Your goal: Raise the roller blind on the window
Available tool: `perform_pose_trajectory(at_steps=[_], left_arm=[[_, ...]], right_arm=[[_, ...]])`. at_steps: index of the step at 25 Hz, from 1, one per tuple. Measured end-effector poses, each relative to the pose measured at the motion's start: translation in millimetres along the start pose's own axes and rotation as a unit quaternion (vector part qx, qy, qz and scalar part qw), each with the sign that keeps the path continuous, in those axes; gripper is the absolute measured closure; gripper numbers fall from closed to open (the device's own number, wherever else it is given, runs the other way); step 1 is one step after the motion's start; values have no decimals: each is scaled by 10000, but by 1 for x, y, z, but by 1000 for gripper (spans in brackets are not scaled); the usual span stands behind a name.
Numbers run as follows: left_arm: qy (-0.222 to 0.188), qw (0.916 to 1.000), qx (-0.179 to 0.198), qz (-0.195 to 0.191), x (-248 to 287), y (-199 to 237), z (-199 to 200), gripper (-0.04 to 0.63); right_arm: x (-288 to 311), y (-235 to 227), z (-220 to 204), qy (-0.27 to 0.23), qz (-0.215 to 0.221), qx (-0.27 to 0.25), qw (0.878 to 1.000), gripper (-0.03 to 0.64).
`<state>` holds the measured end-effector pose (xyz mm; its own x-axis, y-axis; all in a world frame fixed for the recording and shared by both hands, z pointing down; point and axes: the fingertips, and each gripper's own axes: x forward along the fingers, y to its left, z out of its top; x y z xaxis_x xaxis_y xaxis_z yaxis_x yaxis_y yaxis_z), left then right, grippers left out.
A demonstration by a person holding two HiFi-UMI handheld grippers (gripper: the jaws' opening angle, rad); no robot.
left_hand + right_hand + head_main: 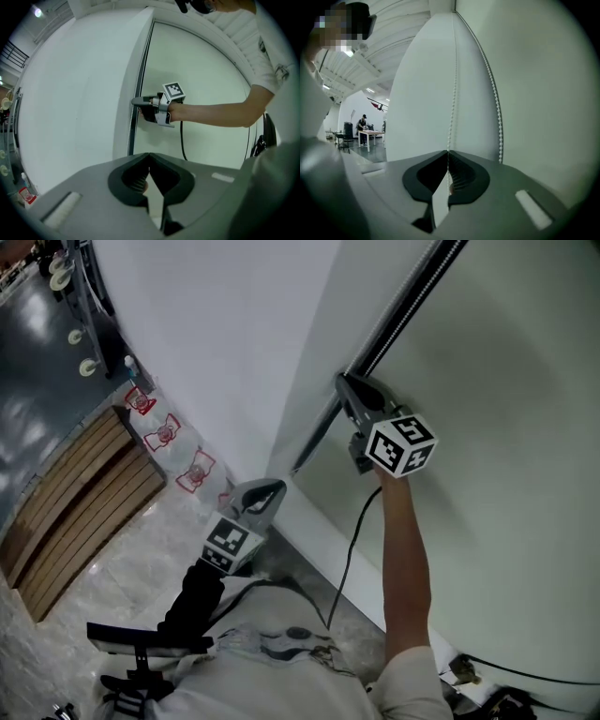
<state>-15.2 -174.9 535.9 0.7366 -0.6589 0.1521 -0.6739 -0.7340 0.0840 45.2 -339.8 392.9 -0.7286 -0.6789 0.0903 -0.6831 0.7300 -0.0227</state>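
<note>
The blind (506, 446) fills the head view from twelve round to four o'clock, drawn down over the window. The right claw (345, 382) sits just off centre toward one o'clock, at the blind's edge, pinching one strand of the bead chain (451, 108). The left claw (275, 487), down at seven o'clock, is pressed together on nothing. This looks like the top of a pull, so next comes a steady downward haul with the grip kept tight.
</note>
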Motion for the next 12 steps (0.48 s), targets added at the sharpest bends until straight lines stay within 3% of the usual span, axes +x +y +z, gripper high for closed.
perform_pose_trajectory(at_steps=[7, 9, 12], left_arm=[[-91, 9999, 36, -21, 4, 11, 23, 442], [-129, 9998, 78, -101, 8, 12, 34, 370], [-210, 9991, 217, -312, 17, 4, 56, 322]], right_arm=[[-17, 54, 6, 59, 764, -260, 9967, 609], [-28, 77, 11, 98, 1021, -342, 9941, 609], [-48, 113, 19, 199, 1431, -427, 9886, 609]])
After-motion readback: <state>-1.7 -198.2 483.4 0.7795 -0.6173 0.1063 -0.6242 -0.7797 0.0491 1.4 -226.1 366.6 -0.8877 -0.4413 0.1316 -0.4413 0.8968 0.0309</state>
